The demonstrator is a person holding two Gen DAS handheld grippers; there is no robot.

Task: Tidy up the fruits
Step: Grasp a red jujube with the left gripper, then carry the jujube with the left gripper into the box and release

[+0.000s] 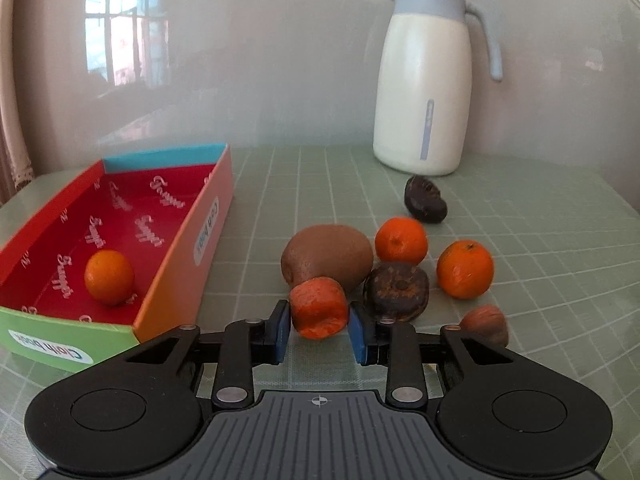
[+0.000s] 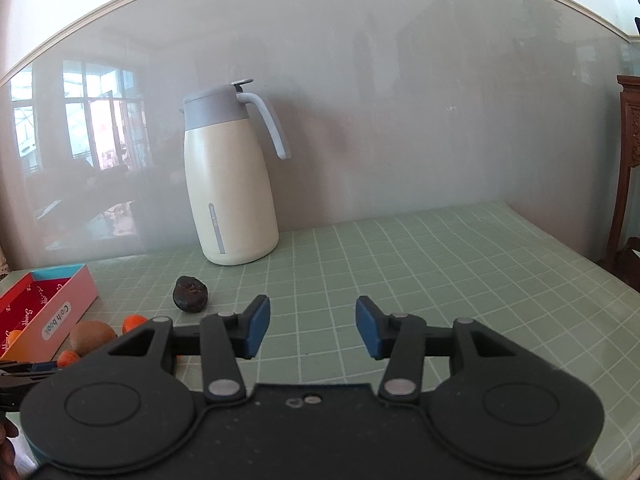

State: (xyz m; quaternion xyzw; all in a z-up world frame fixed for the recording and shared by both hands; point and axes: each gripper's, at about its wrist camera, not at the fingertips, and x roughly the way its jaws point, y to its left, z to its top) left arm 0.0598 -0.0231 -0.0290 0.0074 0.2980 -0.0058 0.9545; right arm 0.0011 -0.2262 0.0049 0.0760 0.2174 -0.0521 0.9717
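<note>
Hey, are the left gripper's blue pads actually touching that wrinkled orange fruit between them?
Touching. In the left wrist view, both blue pads of the left gripper press against the sides of the wrinkled orange fruit, with no gap visible on either side.

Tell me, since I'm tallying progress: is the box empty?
No. One round orange mandarin lies inside the red-lined cardboard box; the rest is bare.

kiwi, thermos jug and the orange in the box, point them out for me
kiwi (image 1: 327, 254): left wrist view, middle of its brown skin.
thermos jug (image 2: 230, 196): right wrist view, cream body below the grey lid.
orange in the box (image 1: 109, 277): left wrist view, centre of the fruit.
</note>
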